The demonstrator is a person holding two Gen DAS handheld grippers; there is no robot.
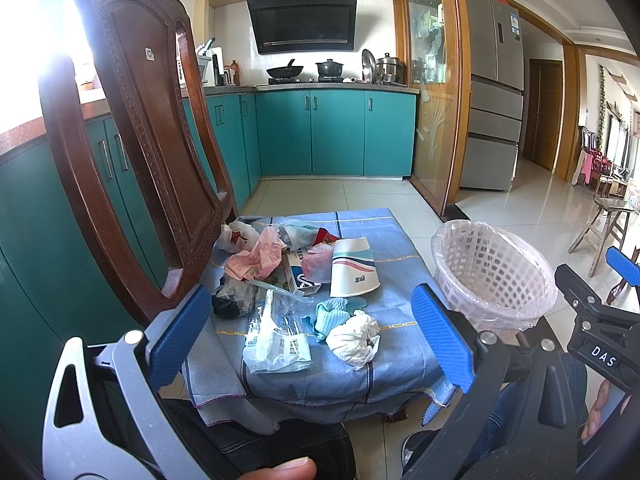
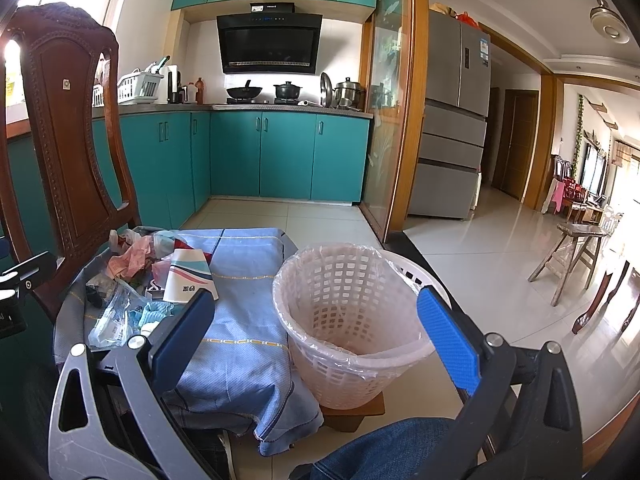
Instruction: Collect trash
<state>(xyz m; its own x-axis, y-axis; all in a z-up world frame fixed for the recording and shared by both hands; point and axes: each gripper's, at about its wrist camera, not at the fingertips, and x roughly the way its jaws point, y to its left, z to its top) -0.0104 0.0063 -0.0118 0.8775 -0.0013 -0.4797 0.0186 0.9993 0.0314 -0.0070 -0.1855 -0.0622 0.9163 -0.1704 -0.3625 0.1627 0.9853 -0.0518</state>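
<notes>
- The white plastic mesh basket [image 2: 352, 328] with a clear bag liner looks empty, so I think nothing is collected yet.
- All the trash, like the white crumpled paper ball [image 1: 354, 338] and the flat paper cup [image 1: 354, 266], lies left of the basket on the blue checked cloth [image 1: 396, 352].
- The left gripper [image 1: 312, 338] and right gripper [image 2: 318, 334] have fingers wide apart, holding nothing.
- Behind the basket are teal kitchen cupboards [image 2: 288, 156] and a pale tiled floor.
</notes>
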